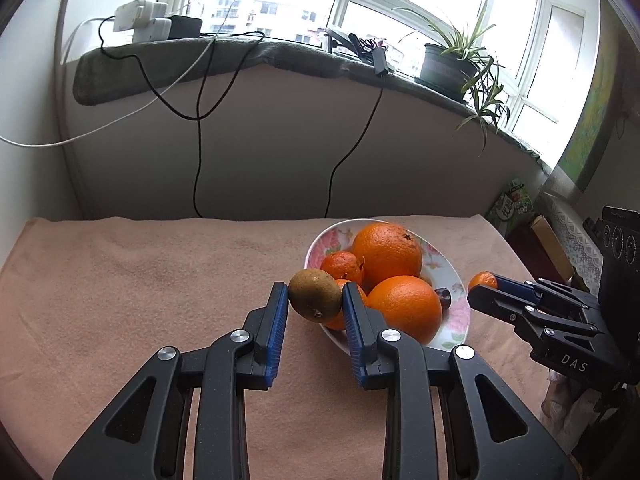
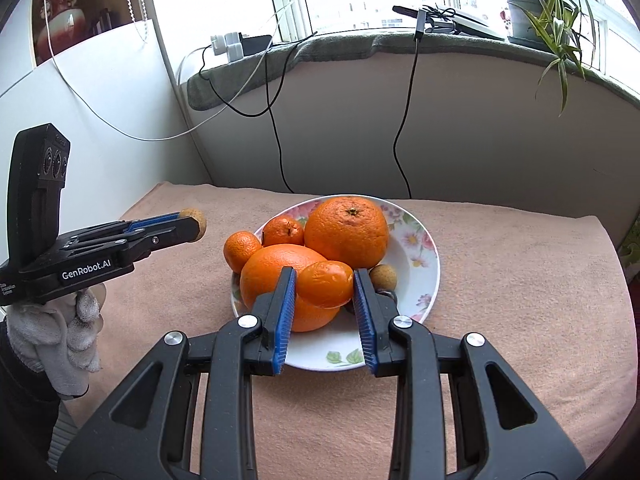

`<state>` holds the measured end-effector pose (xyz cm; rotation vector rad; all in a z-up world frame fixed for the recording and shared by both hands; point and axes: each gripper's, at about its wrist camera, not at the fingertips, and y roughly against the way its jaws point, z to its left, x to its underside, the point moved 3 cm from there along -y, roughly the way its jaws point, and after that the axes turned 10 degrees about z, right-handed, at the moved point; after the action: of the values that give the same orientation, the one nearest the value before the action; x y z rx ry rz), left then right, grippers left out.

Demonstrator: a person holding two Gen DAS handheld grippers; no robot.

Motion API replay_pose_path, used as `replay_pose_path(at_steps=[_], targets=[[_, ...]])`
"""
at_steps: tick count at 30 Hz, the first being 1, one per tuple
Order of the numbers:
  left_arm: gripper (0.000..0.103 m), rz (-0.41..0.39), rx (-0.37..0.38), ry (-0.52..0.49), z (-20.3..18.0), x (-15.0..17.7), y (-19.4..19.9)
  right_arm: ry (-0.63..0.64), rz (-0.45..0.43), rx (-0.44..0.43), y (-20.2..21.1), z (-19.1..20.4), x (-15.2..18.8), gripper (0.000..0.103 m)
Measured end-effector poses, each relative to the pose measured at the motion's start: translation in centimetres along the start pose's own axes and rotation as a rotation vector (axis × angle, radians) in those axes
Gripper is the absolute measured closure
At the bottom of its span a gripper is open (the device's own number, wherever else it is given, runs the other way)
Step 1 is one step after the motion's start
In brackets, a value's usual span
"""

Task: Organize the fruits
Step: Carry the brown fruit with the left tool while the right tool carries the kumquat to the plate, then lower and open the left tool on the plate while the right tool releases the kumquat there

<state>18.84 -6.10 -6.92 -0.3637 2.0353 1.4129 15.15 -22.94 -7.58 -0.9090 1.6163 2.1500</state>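
Left gripper [image 1: 315,295] clamps a brown fruit [image 1: 315,295]; right gripper [image 2: 325,285] clamps a small mandarin [image 2: 325,285] (both above the floral plate [image 2: 416,280] of oranges [image 2: 347,230]).

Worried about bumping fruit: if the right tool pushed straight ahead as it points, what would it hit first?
Probably the large orange on the floral plate, just beyond the small mandarin it grips; depth unclear.

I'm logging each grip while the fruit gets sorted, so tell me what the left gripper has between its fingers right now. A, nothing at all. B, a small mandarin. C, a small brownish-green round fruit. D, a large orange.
C: in the left wrist view the left gripper is shut on a small brownish-green fruit, while the mandarin sits in the right gripper.
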Motion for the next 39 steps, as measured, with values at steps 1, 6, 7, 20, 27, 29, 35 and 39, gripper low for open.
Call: replay_pose_path(at_steps=[1, 6, 7, 20, 27, 29, 35, 39], targets=[[0.077, 0.002, 0.001, -0.005, -0.3, -0.2, -0.2, -0.004, -0.001, 0.003, 0.1, -0.3, 0.0, 0.073], [0.077, 0.014, 0.012, -0.016, -1.2, -1.1, -1.3, -0.018, 0.001, 0.013, -0.1, -1.7, -0.4, 0.073], [0.077, 0.016, 0.014, -0.017, -1.3, -1.2, -1.5, -0.021, 0.003, 0.014, -0.2, -1.9, -0.5, 0.073], [0.077, 0.043, 0.038, -0.044, -3.3, -2.3, -3.6, -0.053, 0.033, 0.018, -2.1, -4.0, -1.1, 0.073], [0.077, 0.048, 0.045, -0.061, -4.3, -2.6, -4.0, -0.058, 0.052, 0.019, -3.2, -4.4, -1.6, 0.073], [0.077, 0.049, 0.045, -0.066, -4.5, -2.5, -4.1, -0.057, 0.057, 0.017, -3.5, -4.4, -1.7, 0.073], [0.077, 0.05, 0.051, -0.078, -4.8, -2.5, -4.1, -0.044, 0.067, 0.023, -3.8, -4.2, -1.9, 0.073], [0.077, 0.05, 0.051, -0.081, -4.8, -2.5, -4.0, -0.041, 0.07, 0.025, -3.9, -4.1, -1.9, 0.073]])
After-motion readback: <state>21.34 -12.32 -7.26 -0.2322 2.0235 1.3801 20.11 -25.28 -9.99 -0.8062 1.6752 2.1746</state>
